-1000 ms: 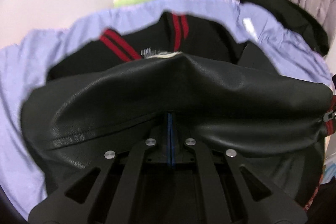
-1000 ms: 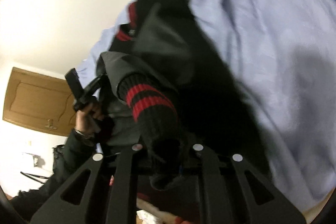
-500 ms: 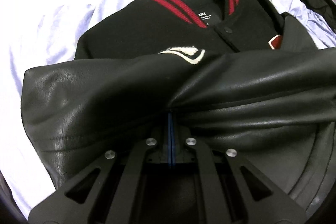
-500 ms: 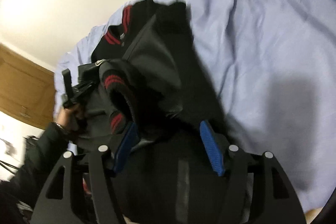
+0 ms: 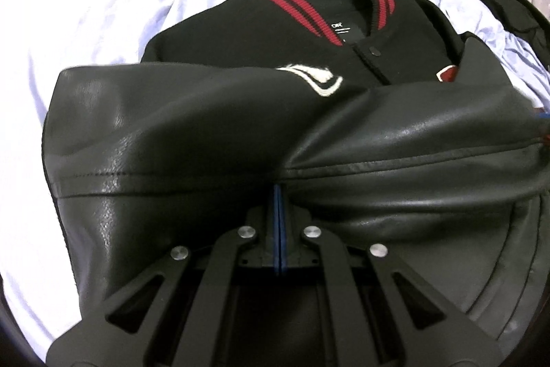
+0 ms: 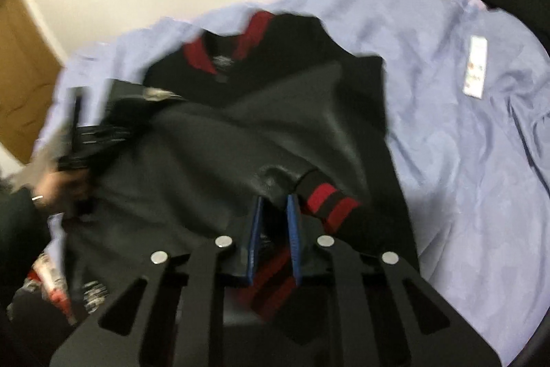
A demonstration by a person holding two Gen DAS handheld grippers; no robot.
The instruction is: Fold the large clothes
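Your left gripper (image 5: 278, 195) keeps its fingers pressed together on a fold of the leather sleeve (image 5: 395, 147), exactly as it did a second ago; the blue pads meet with only a thin line between them and the leather bunches right at the tips. What has changed in the left wrist view is the jacket (image 5: 261, 36) behind the sleeve: its body now lies flatter on the bed sheet (image 5: 103, 33), with the red-striped collar (image 5: 295, 6), the neck label and the white chest patch (image 5: 309, 79) all showing. Your right gripper (image 6: 275, 202) differs more. A second ago its fingers were clamped on the striped cuff (image 6: 330, 202), and half a second ago they stood wide apart; now the blue pads sit close with a narrow gap, dark sleeve material at and between the tips, and the cuff lies just to the right of them. The right wrist view is blurred, so I cannot tell whether the fingers actually pinch the fabric. The sleeve is draped across the jacket's front, and your left hand (image 6: 55, 184) shows at that view's left edge.
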